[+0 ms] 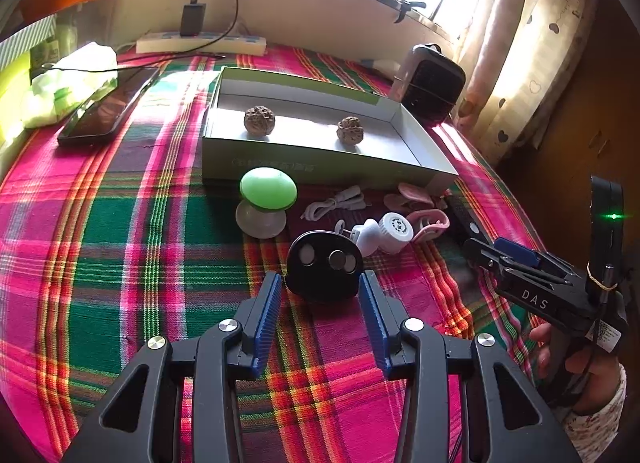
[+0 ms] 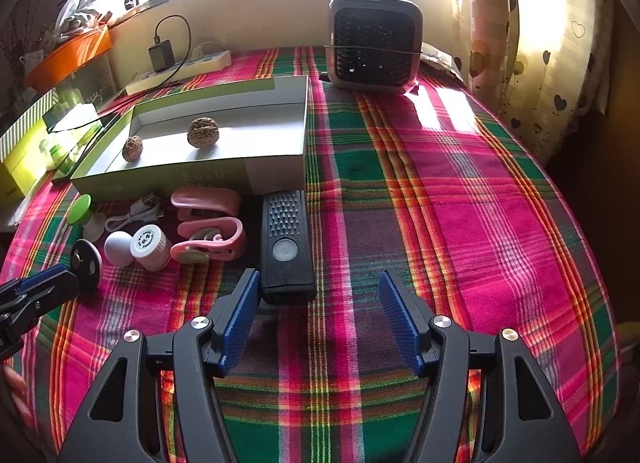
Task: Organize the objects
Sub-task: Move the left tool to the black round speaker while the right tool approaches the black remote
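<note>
Both tongs are sitting apart, nothing clamped. Left gripper [image 1: 320, 283] is flanking the near end of the black disc [image 1: 325, 263], pads either side, not pressing; looks lined up for a pinch. Right gripper [image 2: 316, 283] is straddling the near end of the black remote-like bar [image 2: 286, 243], left pad just beside its corner, right pad well clear.

Disc is lying flat, showing three round metallic spots. Bar is lying lengthwise, studded top, round button.

Open box [image 1: 424, 143] behind is holding two walnuts [image 1: 259, 121], so it's probably the destination. Pink clips [image 2: 208, 239], white bottle [image 2: 150, 245], cable [image 1: 332, 205], green mushroom lamp [image 1: 267, 193] are waiting in front of it.
</note>
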`<action>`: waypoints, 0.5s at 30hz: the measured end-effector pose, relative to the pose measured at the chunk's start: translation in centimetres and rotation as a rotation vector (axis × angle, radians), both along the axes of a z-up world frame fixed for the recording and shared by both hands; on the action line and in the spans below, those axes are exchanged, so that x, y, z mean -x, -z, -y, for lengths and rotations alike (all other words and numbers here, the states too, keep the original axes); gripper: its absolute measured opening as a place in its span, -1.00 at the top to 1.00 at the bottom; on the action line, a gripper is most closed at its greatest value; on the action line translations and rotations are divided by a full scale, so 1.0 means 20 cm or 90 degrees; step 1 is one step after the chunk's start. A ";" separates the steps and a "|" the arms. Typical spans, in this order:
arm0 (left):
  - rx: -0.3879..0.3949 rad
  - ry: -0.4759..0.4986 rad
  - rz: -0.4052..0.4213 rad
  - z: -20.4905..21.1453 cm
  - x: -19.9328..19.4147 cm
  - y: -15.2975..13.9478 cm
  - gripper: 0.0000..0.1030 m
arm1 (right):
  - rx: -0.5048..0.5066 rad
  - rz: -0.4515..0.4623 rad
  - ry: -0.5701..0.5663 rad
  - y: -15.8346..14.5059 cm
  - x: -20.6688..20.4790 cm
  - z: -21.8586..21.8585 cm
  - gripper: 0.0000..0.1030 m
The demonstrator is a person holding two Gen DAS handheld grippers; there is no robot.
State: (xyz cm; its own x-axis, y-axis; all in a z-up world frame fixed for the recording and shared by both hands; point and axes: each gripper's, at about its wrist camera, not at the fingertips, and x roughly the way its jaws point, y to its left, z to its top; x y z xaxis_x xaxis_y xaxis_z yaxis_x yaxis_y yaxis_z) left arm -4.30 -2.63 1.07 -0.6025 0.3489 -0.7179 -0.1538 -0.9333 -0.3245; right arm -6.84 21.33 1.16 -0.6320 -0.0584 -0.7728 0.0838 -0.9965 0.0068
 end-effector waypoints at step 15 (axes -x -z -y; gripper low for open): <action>0.009 0.011 0.011 -0.05 0.03 0.01 0.13 | -0.006 0.016 -0.048 0.03 0.08 0.05 -0.20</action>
